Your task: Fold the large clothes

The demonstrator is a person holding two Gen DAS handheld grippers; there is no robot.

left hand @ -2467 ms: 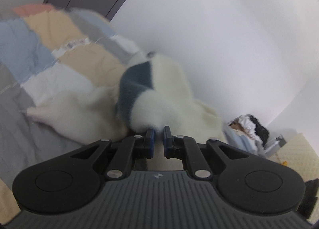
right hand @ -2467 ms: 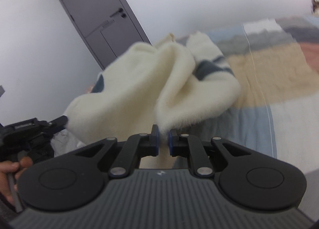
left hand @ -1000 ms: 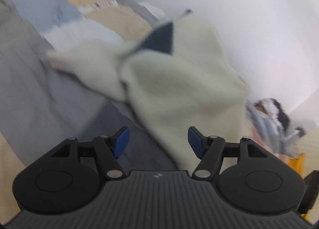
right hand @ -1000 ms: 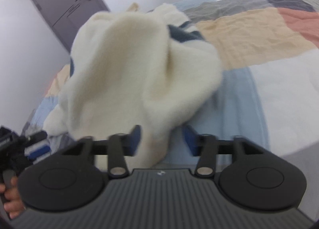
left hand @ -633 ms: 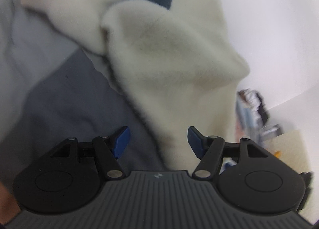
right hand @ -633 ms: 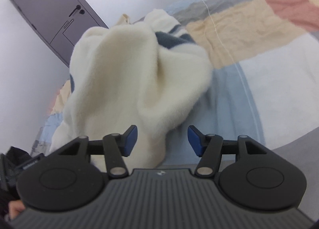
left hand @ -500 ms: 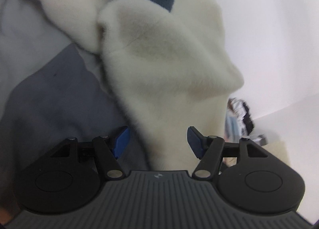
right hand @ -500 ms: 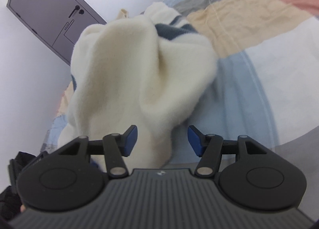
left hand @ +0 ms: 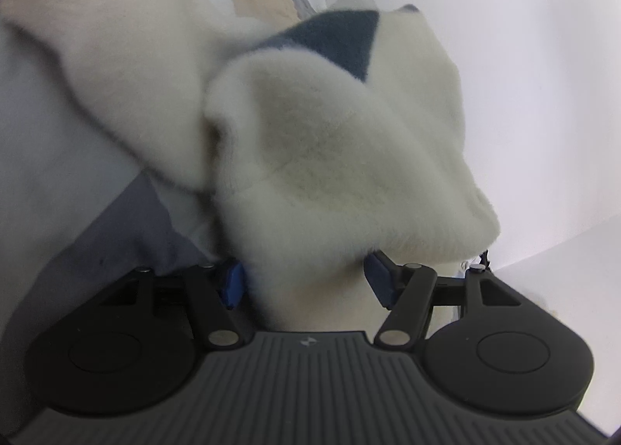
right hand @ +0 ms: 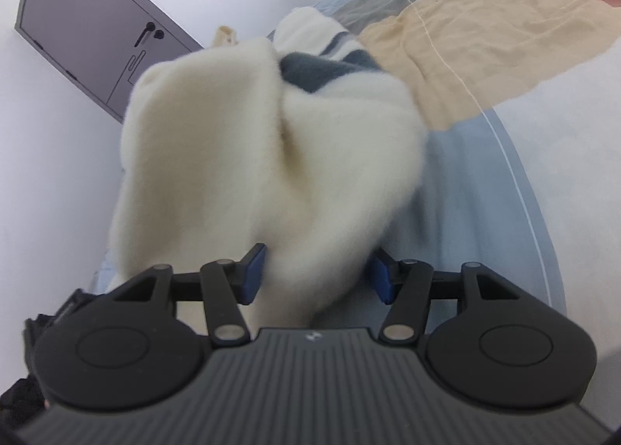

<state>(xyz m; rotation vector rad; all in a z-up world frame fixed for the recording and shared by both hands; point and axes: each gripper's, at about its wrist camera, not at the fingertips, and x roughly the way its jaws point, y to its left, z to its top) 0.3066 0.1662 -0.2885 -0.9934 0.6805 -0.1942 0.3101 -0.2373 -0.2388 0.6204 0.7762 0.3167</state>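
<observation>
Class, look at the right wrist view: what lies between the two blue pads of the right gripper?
A bunched fold of the cream fleece garment fills the gap of the right gripper; its jaws stand apart in the right wrist view.

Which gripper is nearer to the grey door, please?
Left, probably: the grey door stands far up-left in the right wrist view, where the left gripper shows dimly at that left edge. The right gripper sits further right, fleece between its fingers.

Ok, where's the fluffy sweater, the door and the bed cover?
sweater [right hand: 240,158], right wrist view, on its cream front fold
door [right hand: 89,37], right wrist view, on the grey panel left of the handle
bed cover [right hand: 485,37], right wrist view, on a tan patch
</observation>
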